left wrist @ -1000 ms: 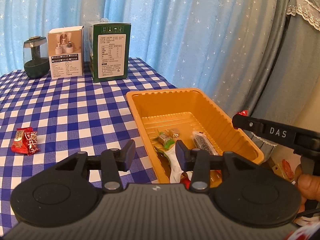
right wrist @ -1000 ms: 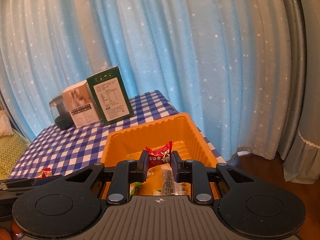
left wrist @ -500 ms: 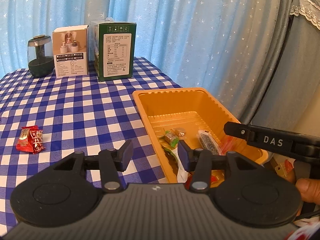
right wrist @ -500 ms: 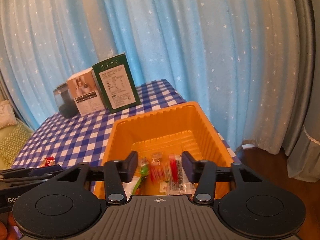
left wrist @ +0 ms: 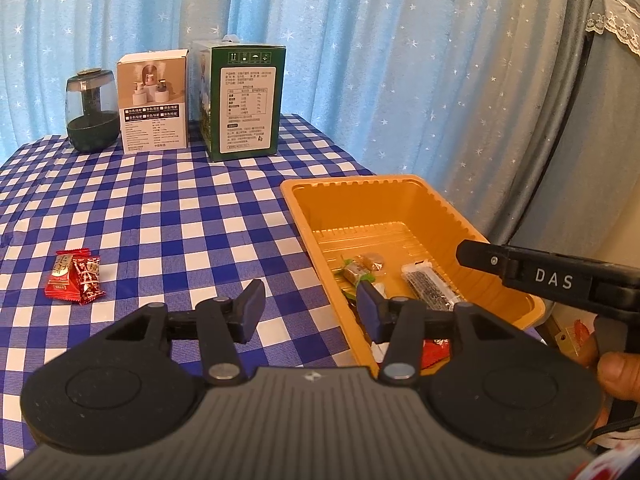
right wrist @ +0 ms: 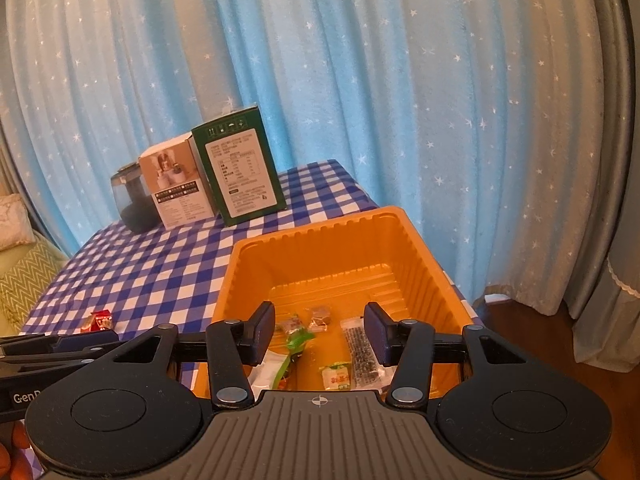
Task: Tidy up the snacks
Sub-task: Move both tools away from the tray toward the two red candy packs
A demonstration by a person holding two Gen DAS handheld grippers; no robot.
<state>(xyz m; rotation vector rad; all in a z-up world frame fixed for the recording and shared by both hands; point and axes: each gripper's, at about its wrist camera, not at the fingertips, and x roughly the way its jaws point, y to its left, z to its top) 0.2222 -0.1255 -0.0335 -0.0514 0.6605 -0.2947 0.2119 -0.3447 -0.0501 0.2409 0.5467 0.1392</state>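
Note:
An orange tray (left wrist: 400, 200) (right wrist: 332, 248) sits at the table's right edge and holds several wrapped snacks, among them a dark seed bar (left wrist: 428, 286) (right wrist: 362, 350) and green-wrapped pieces (right wrist: 298, 334). A red snack (left wrist: 434, 350) lies at the tray's near end. Two red snack packets (left wrist: 74, 276) (right wrist: 100, 319) lie on the checked cloth to the left. My left gripper (left wrist: 310, 312) is open and empty, above the tray's left rim. My right gripper (right wrist: 320, 336) is open and empty above the tray's near end; it also shows in the left wrist view (left wrist: 532, 276).
A green box (left wrist: 240, 100) (right wrist: 238, 170), a white box (left wrist: 154, 102) (right wrist: 178, 182) and a dark jar (left wrist: 90, 116) (right wrist: 130, 198) stand at the table's back edge before a blue starred curtain. The table edge runs just right of the tray.
My right gripper opened and let go of the red snack, which dropped into the tray. My left gripper opened wider and drew back a little.

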